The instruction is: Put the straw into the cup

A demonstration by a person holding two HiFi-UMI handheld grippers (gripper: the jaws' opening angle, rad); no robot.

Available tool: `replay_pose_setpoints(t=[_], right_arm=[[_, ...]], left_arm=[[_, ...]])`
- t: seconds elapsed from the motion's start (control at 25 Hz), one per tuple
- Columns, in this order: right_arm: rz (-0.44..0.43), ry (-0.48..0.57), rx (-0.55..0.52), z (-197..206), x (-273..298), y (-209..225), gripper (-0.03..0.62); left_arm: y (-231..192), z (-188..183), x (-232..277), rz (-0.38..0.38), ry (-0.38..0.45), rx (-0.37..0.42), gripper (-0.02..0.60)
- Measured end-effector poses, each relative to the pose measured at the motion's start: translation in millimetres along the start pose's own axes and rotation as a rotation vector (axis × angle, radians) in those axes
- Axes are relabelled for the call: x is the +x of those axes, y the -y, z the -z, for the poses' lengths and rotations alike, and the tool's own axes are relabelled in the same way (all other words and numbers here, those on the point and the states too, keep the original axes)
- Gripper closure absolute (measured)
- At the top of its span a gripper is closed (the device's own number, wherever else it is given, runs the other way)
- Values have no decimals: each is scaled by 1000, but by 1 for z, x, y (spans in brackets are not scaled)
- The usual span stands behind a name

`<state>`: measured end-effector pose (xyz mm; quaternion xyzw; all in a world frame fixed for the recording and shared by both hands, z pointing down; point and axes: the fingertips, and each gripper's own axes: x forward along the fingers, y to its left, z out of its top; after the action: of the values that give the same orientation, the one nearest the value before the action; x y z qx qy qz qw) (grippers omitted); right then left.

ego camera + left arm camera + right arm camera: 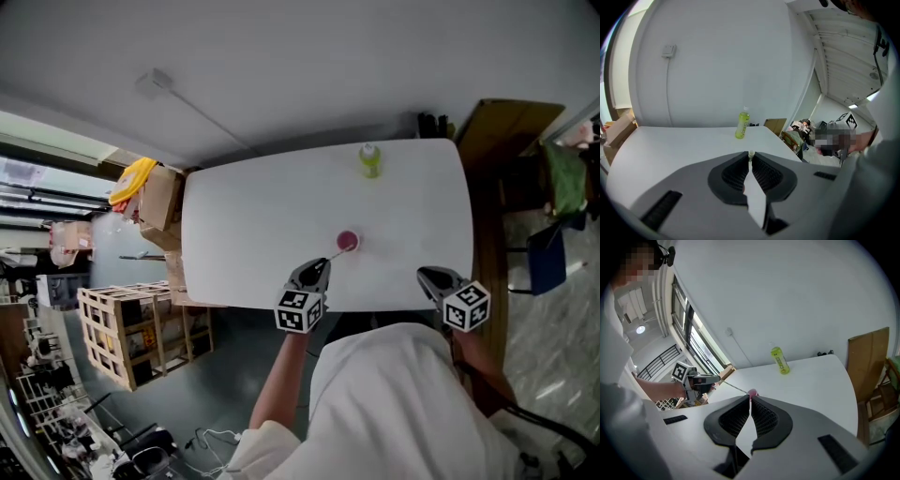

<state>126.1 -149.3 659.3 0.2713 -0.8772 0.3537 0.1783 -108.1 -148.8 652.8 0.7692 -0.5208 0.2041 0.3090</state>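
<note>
A small pink cup stands on the white table, near its front edge. My left gripper is shut on a thin white straw, which slants up and right to the cup's rim. I cannot tell whether the tip is inside. In the left gripper view the straw pokes out between the shut jaws of the left gripper. My right gripper hovers at the table's front right, shut and empty. In its own view, the right gripper faces the cup, the straw and the left gripper.
A yellow-green bottle stands upright at the table's far edge, also seen as the bottle and the bottle. Wooden crates and cardboard boxes sit left of the table. A brown board leans at the right.
</note>
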Motion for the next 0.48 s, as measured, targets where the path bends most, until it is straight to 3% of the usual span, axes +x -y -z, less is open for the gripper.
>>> replay_pose_setpoints(t=[0.48], right_arm=[[70, 29, 61, -1, 11, -5, 557]], left_arm=[[-25, 26, 41, 30, -118, 30, 557]])
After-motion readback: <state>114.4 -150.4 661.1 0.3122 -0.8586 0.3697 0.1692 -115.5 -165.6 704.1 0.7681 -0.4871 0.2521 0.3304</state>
